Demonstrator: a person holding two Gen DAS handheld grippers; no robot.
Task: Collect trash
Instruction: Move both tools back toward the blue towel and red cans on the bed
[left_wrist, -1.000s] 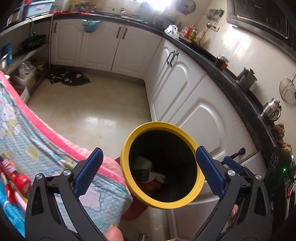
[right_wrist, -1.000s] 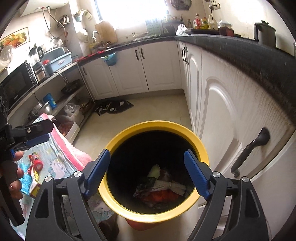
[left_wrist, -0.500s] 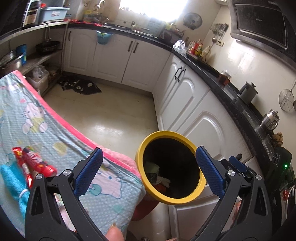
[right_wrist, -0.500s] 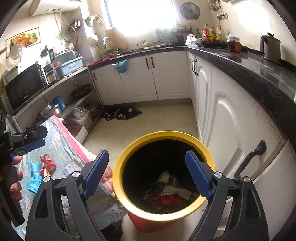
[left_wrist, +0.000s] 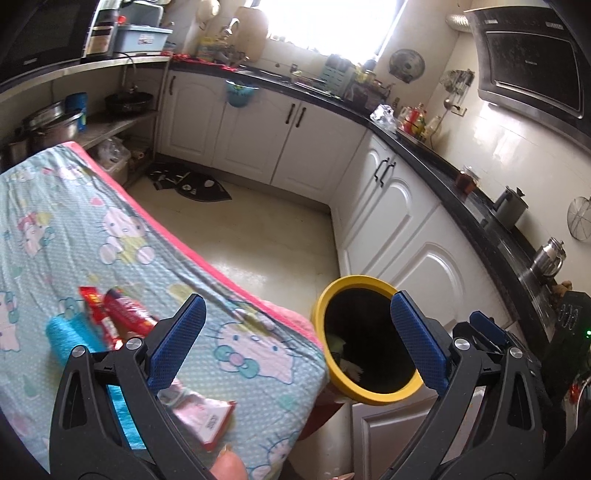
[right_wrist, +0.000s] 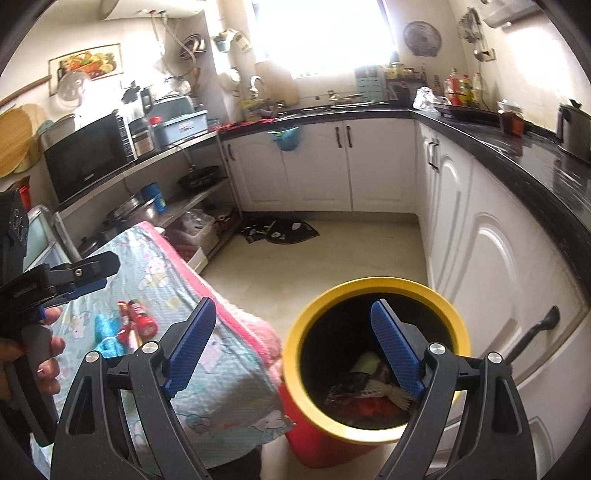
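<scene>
A red bin with a yellow rim (left_wrist: 369, 397) (right_wrist: 376, 435) stands on the floor beside the table and holds crumpled wrappers (right_wrist: 365, 391). On the Hello Kitty cloth (left_wrist: 110, 229) (right_wrist: 159, 280) lie red wrappers (left_wrist: 118, 314) (right_wrist: 138, 319), a blue wrapper (left_wrist: 68, 336) (right_wrist: 105, 332) and a pink-white packet (left_wrist: 201, 417). My left gripper (left_wrist: 299, 339) is open and empty above the table's near corner. My right gripper (right_wrist: 293, 343) is open and empty, its right finger over the bin mouth.
White cabinets with black handles (left_wrist: 384, 173) (right_wrist: 535, 332) line the right side under a black counter (right_wrist: 517, 158). A dark mat (left_wrist: 192, 182) lies on the tiled floor. Open shelves with pots and a microwave (right_wrist: 86, 158) stand at the left.
Both grippers have pulled back and swung left away from the bin. The bin looks smaller, and the table with its wrappers has come into view.
</scene>
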